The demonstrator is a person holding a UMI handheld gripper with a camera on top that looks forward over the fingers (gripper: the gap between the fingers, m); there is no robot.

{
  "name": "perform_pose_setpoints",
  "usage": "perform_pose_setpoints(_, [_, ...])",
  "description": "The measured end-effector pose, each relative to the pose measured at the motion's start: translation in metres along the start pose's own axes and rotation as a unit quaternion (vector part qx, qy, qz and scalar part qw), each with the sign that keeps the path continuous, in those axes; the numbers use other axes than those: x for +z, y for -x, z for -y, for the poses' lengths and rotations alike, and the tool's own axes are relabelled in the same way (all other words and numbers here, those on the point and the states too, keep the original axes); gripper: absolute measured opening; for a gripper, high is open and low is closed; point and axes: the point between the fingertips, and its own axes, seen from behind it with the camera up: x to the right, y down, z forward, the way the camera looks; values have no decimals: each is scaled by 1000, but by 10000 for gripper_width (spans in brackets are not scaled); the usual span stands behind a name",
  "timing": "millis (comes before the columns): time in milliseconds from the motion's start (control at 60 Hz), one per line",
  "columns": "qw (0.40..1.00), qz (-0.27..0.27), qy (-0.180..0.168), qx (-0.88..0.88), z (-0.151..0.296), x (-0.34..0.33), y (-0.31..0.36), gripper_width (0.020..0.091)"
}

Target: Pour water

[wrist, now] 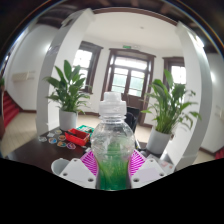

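Gripper (112, 165) clamped on capped bottle (112, 135), upright, lifted above table (40, 148); pouring apparently not begun, no cup visible.

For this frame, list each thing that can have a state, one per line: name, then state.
bottle: upright, white cap on, green liquid in its lower part.
tool: shut on the bottle, a pink pad pressing each side.
left plant: upright in a white pot.
right plant: upright in a white pot.
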Motion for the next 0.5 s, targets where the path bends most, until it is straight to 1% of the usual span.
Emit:
perform_pose_setpoints(100, [999, 7, -11, 45, -12, 1, -20, 341])
perform_pose_setpoints(117, [999, 2, -12, 51, -14, 5, -6, 342])
perform_pose_setpoints(183, [997, 12, -14, 76, -32, 11, -12, 342])
perform_pose_setpoints(300, [997, 3, -19, 78, -53, 22, -12, 341])
perform_pose_setpoints(383, [995, 15, -12, 94, -72, 28, -5, 342])
perform_pose_setpoints(400, [995, 18, -10, 99, -76, 30, -2, 346])
perform_pose_setpoints(417, [995, 19, -9, 102, -81, 32, -1, 365])
perform_pose_setpoints(433, [994, 21, -7, 103, -87, 27, 3, 366])
perform_pose_setpoints(450, [994, 19, -30, 101, -81, 28, 2, 367])
perform_pose_setpoints(500, [995, 7, -35, 91, -84, 28, -1, 370])
